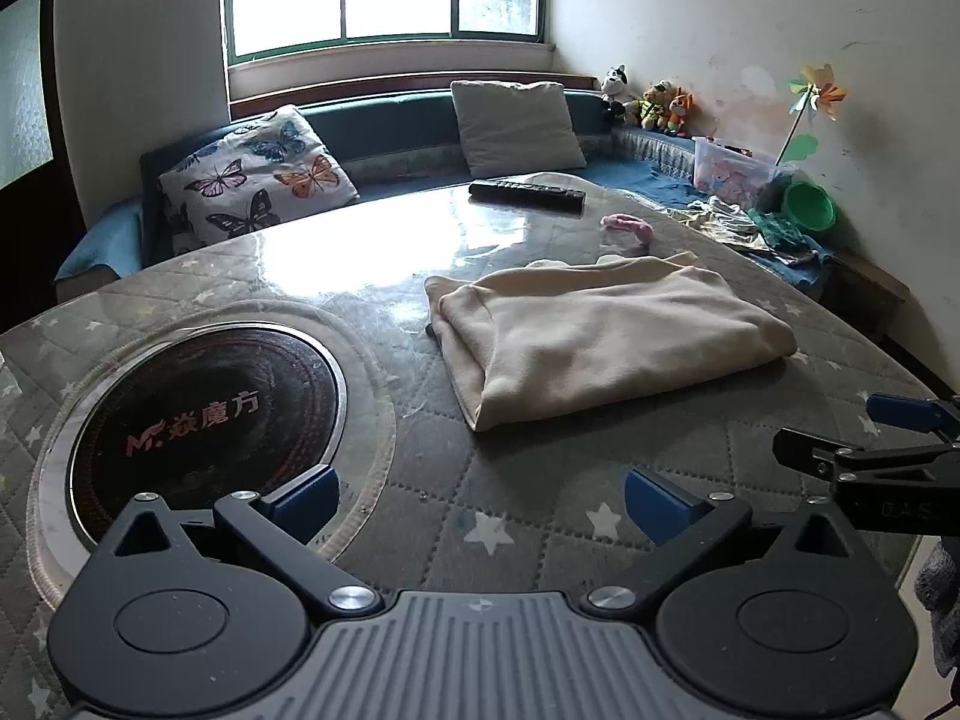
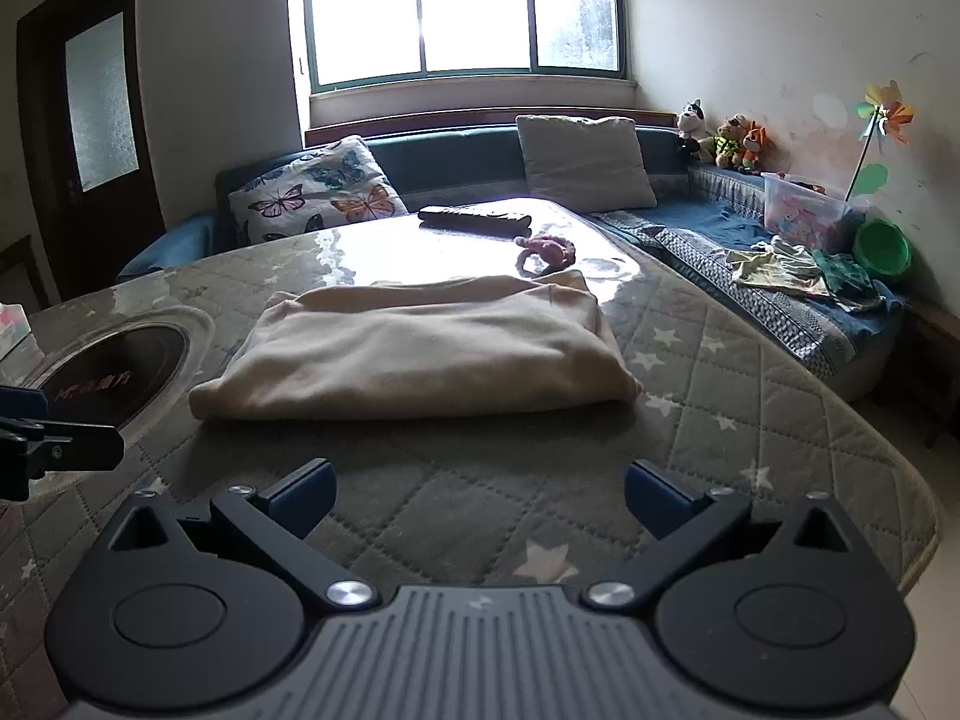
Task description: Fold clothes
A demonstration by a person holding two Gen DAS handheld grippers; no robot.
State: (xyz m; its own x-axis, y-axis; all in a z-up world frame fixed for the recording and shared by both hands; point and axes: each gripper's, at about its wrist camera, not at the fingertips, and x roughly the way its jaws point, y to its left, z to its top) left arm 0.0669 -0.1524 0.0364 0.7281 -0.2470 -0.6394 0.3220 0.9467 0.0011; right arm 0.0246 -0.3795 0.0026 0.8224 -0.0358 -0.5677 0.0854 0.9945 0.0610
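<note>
Cream folded garment (image 1: 606, 339) flat on quilted star-print table (image 1: 528, 498), round black cooktop (image 1: 204, 420) reading "焱魔方", left gripper (image 1: 480, 504) and right gripper (image 2: 480, 498) both spread wide, empty, clear of cloth

cream garment (image 2: 414, 354), grey star-patterned table cover (image 2: 750, 384), butterfly-print cushion (image 2: 318, 192)

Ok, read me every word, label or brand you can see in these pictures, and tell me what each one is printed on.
"M 焱魔方" in red, the first character less sure: on the round black cooktop set into the table.
"DAS...", cut off: on the right tool's black arm, left wrist view.
Remote control: buttons too small to read.
Plastic box: pictures only, blurred.
</note>
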